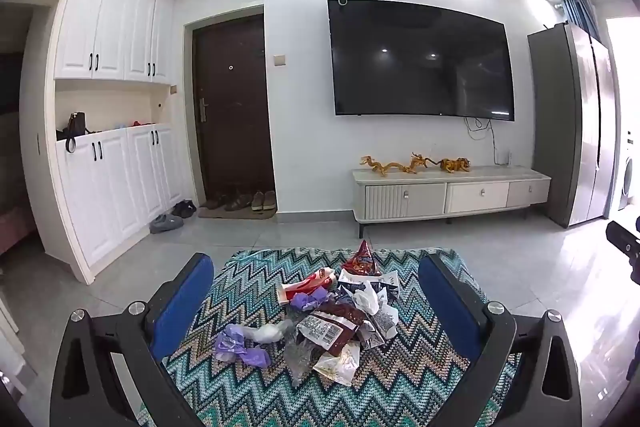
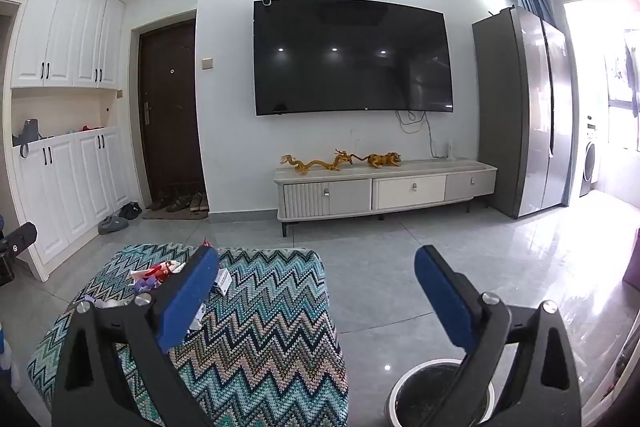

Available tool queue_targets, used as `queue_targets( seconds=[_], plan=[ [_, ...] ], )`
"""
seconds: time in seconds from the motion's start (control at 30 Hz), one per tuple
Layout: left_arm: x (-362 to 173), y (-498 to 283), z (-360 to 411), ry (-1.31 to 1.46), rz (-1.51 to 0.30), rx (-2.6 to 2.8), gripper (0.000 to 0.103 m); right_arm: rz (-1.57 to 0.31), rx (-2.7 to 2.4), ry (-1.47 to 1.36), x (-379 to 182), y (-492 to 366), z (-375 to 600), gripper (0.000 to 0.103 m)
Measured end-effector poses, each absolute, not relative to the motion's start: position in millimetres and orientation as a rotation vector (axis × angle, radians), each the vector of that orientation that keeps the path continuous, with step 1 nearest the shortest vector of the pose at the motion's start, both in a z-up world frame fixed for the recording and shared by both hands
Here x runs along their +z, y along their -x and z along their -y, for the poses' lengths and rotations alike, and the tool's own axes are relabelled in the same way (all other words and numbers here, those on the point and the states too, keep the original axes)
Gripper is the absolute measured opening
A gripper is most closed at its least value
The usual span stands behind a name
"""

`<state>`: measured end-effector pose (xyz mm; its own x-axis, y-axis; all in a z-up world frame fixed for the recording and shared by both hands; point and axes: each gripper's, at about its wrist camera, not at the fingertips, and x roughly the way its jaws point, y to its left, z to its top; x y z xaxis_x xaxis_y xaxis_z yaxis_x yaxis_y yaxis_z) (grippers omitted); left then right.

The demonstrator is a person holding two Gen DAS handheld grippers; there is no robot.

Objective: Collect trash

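Observation:
A heap of trash lies on a table covered with a zigzag-patterned cloth: red and brown snack wrappers, purple and white crumpled pieces, clear plastic. My left gripper hangs above the near side of the heap, wide open, with nothing between its blue pads. In the right wrist view part of the trash shows behind the left finger. My right gripper is open and empty, held over the table's right edge. A round bin with a white rim and dark inside stands on the floor below it, partly hidden by the right finger.
A low TV cabinet with gold dragon figures stands against the far wall under a large TV. A tall fridge is at the right, white cupboards and a dark door at the left. Glossy tiled floor lies between.

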<state>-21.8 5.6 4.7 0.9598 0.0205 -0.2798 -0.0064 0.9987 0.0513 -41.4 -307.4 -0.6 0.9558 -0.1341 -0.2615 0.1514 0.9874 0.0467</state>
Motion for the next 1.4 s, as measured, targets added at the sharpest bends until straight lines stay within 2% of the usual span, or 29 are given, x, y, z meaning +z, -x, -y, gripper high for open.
queue_targets(
  seconds=[0.7,1.4],
  plan=[
    [13,42,-7,-0.063,-0.286,-0.051,0.103,-0.201,-0.148,-0.042,6,68,297,0.099],
    [4,17,-2,-0.070,-0.327,-0.051,0.103,-0.228,-0.133,-0.056,2,46,308,0.099]
  ],
)
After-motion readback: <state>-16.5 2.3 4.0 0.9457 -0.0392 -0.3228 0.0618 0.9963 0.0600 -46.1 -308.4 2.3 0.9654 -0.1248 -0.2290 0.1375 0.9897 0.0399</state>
